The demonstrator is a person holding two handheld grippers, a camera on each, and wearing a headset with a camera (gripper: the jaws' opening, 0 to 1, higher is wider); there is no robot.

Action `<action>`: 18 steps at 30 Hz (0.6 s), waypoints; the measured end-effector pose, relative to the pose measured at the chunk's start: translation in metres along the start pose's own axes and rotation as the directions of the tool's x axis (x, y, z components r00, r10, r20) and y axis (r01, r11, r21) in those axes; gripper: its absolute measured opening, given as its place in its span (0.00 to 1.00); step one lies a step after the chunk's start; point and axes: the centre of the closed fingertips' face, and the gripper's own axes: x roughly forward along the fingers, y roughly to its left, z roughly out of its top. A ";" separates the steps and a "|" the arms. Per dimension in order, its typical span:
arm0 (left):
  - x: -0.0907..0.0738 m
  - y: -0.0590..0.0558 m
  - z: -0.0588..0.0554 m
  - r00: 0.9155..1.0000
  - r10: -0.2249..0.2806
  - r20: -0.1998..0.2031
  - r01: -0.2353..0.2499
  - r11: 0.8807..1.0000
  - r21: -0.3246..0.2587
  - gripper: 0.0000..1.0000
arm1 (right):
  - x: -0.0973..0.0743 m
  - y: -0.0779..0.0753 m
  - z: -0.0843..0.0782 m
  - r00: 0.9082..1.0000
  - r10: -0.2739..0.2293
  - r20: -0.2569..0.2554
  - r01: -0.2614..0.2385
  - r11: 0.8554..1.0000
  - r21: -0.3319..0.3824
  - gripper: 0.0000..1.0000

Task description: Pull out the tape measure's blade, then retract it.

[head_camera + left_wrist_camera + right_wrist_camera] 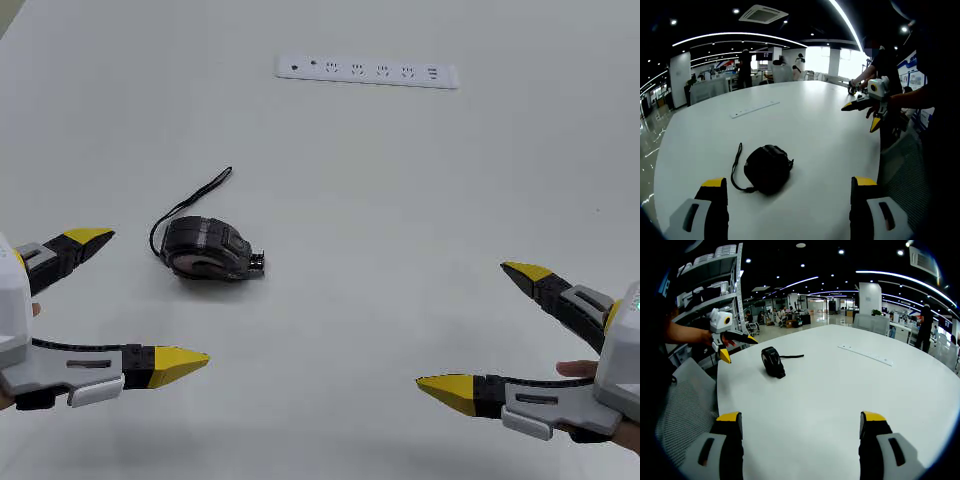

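1. Step in hand: the very start, an approach. The tape measure (205,250) rests untouched on the white table (400,200). Its blade is fully housed, with just the end hook (258,262) at the case mouth, pointing right.
2. Location: the tape measure sits left of centre, just far of the left gripper (155,297). Its black wrist strap (190,200) loops away to the far side.
3. Left gripper: jaws wide apart, holding nothing, at the near left edge. It is the closer of the two to the case.
4. Right gripper (462,324): jaws also spread, holding nothing, at the near right, well apart from the tape measure.
5. Next move, my judgement: I close the left claw on the case to pin it, then bring the right claw across to pinch the hook. The hook is small and low to the table, so the tips need a fine, level approach. An unpinned case would likely slide with the pull.
6. Count: one tape measure, one strap, two grippers with four yellow-tipped jaws, and one white power strip (367,71) at the far side.
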 end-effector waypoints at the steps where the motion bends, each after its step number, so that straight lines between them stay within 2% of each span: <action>1: 0.000 0.000 0.000 1.000 -0.001 0.000 0.001 1.000 0.000 1.00 | 0.000 0.000 0.000 1.000 0.000 -0.001 0.000 1.000 -0.001 1.00; 18: 0.001 -0.001 -0.001 1.000 -0.014 -0.020 0.014 1.000 0.026 1.00 | -0.001 0.000 0.000 1.000 0.005 -0.005 -0.005 1.000 -0.015 0.99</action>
